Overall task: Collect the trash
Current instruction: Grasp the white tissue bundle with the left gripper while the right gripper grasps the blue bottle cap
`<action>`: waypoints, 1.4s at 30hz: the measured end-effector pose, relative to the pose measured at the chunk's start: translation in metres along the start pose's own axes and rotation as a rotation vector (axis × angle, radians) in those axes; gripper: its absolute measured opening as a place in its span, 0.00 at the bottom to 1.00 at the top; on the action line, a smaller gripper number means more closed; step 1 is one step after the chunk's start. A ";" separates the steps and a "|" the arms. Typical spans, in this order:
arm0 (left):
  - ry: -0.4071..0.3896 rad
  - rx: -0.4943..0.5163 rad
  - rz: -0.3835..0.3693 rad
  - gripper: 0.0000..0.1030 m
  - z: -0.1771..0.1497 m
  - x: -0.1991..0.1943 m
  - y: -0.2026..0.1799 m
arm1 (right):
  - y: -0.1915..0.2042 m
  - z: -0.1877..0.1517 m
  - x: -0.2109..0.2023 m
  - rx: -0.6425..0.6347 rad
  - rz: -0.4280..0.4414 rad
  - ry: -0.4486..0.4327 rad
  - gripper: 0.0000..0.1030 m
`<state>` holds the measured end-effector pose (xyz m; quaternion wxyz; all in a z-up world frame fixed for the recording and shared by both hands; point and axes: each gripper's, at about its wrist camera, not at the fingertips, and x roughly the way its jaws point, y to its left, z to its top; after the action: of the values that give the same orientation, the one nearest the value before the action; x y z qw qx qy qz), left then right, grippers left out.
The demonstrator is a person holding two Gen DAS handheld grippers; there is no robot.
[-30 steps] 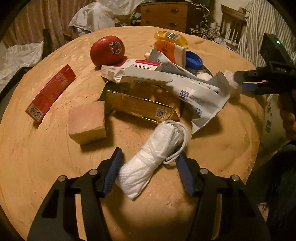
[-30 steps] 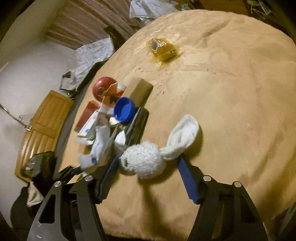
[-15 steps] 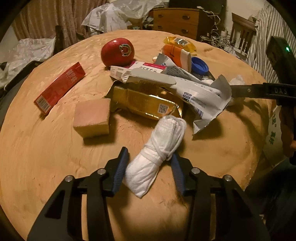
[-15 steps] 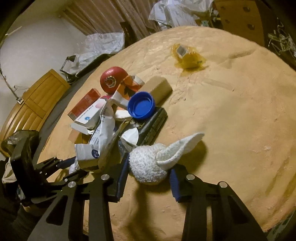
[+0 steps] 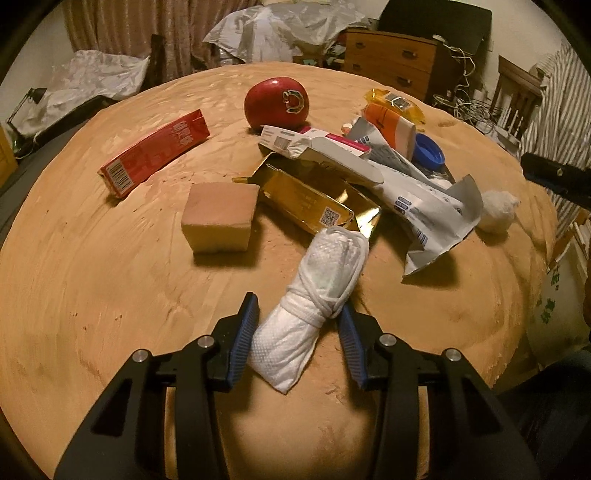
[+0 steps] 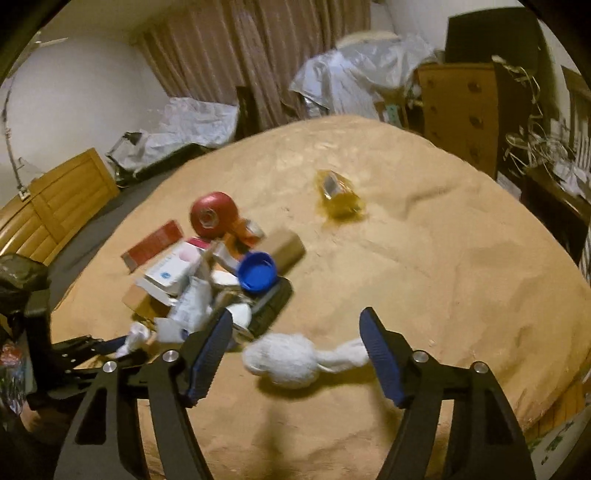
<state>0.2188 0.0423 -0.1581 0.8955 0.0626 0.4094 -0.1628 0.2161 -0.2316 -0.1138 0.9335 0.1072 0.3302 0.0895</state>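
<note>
- Left wrist view: a white rolled cloth bundle (image 5: pixel 317 299), bound with white cord, lies on the desk (image 5: pixel 110 295) between the blue pads of the left claw (image 5: pixel 297 325). Its jaws have just been closing; the right pad touches the bundle, but whether the left pad presses it cannot be told.
- Beyond the bundle lies a heap of trash: a gold foil box (image 5: pixel 314 201), a white torn wrapper (image 5: pixel 432 206), a tan sponge block (image 5: pixel 219 216), a red carton (image 5: pixel 155 155) lying apart to the left, a red ball (image 5: pixel 277 101), an orange packet (image 5: pixel 388 122), a blue cap (image 5: pixel 428 149) and a yellow wrapper (image 5: pixel 395 101).
- Right wrist view: a white fluffy wad (image 6: pixel 291 358) with a tail lies on the desk between the pads of the right claw (image 6: pixel 295 354). The jaws have just been opening and stand released, neither pad pressing it. This view is blurred.
- The desk is round and covered by a tan, rough-textured cloth.
- Around it stand a wooden chest of drawers (image 5: pixel 391 62), brown curtains (image 6: pixel 251 55), crumpled plastic sheeting (image 5: pixel 280 33) and tangled cables (image 5: pixel 465 99).
- The right claw appears at the right edge of the left view only as a dark, cut-off bar; print on the cartons is too small to read.
</note>
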 end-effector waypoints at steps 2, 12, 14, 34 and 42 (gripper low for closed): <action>-0.001 -0.003 0.003 0.41 0.000 0.000 -0.002 | 0.007 0.006 0.009 -0.024 0.030 0.021 0.54; -0.005 -0.029 0.011 0.41 0.002 0.004 -0.001 | 0.044 0.031 0.094 -0.198 0.024 0.184 0.52; -0.008 -0.029 0.014 0.41 0.001 0.004 -0.001 | 0.045 0.034 0.101 -0.202 0.015 0.184 0.52; -0.119 -0.091 0.057 0.23 -0.013 -0.057 -0.016 | 0.076 -0.002 -0.004 -0.272 0.004 -0.028 0.40; -0.038 0.002 0.019 0.65 -0.005 -0.033 -0.009 | 0.085 -0.029 -0.026 -0.254 0.052 0.023 0.41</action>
<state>0.1914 0.0427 -0.1362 0.9047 0.0645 0.3913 -0.1559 0.1692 -0.1517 -0.0979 0.9332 -0.0041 0.3238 0.1561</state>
